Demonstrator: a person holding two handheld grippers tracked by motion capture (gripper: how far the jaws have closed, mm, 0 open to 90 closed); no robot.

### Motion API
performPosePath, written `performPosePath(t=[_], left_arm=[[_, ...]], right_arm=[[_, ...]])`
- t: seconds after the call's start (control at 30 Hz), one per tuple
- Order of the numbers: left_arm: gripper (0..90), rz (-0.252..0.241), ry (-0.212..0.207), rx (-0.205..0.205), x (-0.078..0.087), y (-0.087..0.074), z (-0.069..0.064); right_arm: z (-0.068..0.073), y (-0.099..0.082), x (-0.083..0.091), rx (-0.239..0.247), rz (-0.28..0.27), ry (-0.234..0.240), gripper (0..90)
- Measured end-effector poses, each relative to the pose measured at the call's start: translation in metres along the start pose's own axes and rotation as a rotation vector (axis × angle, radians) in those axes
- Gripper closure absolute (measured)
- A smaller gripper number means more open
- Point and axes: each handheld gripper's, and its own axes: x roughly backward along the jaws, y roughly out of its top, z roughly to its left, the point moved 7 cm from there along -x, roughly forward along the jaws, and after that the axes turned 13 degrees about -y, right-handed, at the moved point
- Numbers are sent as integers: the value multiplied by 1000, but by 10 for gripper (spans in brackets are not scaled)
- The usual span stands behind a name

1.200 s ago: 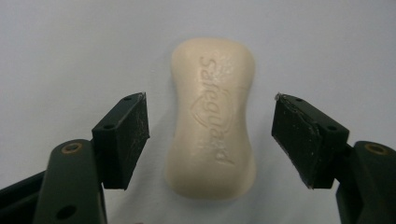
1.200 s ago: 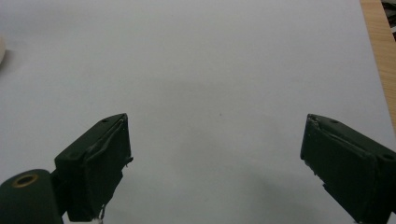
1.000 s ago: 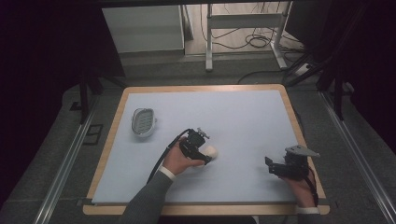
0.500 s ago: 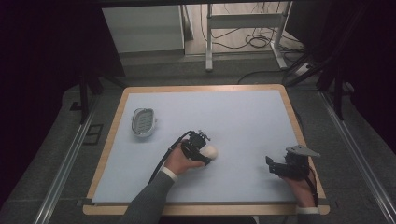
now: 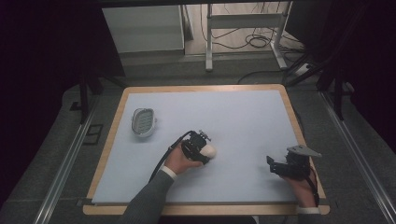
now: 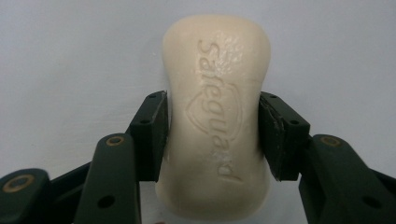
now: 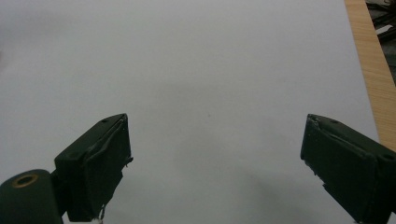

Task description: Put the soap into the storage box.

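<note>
I see the cream soap bar (image 6: 215,116) lying on the pale blue table (image 5: 243,116), a little left of the middle toward my side. My left gripper (image 6: 212,135) has just been closing its jaws, and both pads now press the bar's narrow waist. Off to the left and farther back sits a grey oval soap dish (image 5: 142,122), well apart. My right gripper (image 7: 215,168) hovers near the table's right edge, jaws spread wide with nothing between.

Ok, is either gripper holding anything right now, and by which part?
The left gripper has just been closing and now clamps the soap bar across its narrow waist, one pad on each long side. The right gripper holds nothing, jaws wide apart.
</note>
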Motion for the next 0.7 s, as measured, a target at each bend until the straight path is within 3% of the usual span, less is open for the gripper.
performPosePath(t=[0.7], left_arm=[[491,7,-26,-8,8,-1,1]], right_arm=[[-2,1,0,-3,-4,-4,85]])
